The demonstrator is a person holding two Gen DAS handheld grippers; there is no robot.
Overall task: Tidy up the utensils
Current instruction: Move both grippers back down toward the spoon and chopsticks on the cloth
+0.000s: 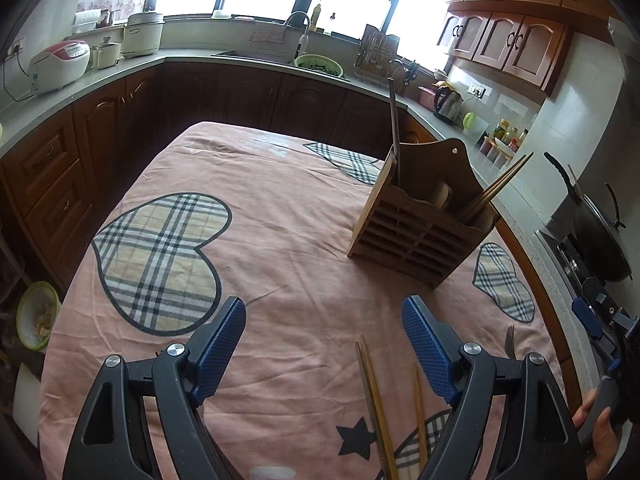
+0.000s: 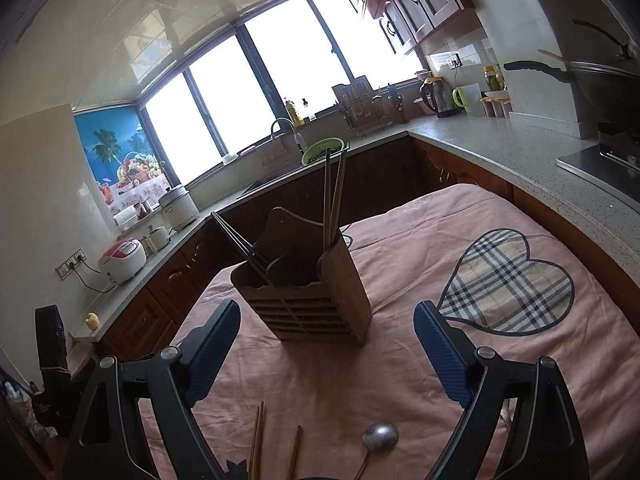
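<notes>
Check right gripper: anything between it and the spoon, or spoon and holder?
Nothing visible. The right gripper is open, the spoon lies on bare cloth just below it, and only open tablecloth separates the spoon from the wooden holder.

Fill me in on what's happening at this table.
A person is sorting utensils with two handheld grippers. The left gripper and right gripper are both open and empty. The wooden holder on the pink cloth already holds some chopsticks. More chopsticks, a spoon and a fork lie loose on the cloth.
</notes>
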